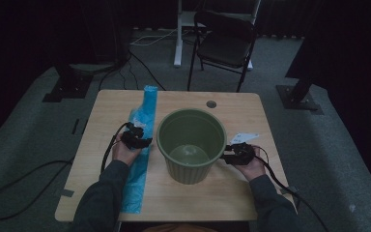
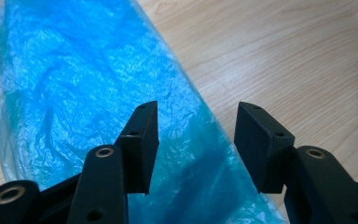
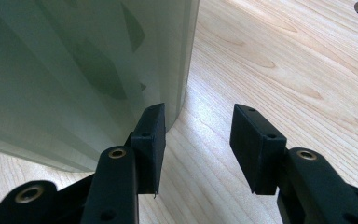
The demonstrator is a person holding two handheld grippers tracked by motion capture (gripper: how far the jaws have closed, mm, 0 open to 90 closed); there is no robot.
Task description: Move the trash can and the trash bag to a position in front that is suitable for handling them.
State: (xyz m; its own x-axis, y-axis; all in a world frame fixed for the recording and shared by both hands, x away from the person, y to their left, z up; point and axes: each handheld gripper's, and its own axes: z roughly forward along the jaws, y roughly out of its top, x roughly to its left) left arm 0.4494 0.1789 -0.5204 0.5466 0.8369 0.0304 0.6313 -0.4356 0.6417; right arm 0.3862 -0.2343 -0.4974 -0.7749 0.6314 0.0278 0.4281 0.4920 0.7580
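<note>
A green ribbed bucket (image 1: 192, 140) stands upright and empty in the middle of the wooden table (image 1: 101, 164). A long blue plastic bag (image 1: 141, 145) lies flat along the table to its left. My left gripper (image 1: 140, 139) hovers low over that bag (image 2: 74, 93), jaws open, nothing between them; its midpoint (image 2: 196, 140) is above the bag's right edge. My right gripper (image 1: 228, 155) sits by the bucket's right side, open and empty (image 3: 198, 140), its left fingertip (image 3: 151, 135) just beside the bucket wall (image 3: 74, 70).
A white tag (image 1: 245, 137) lies on the table beyond the right hand. A round cable hole (image 1: 211, 104) marks the table's far edge. A black folding chair (image 1: 224, 43) and stand bases are on the floor behind. Cables trail off both grippers.
</note>
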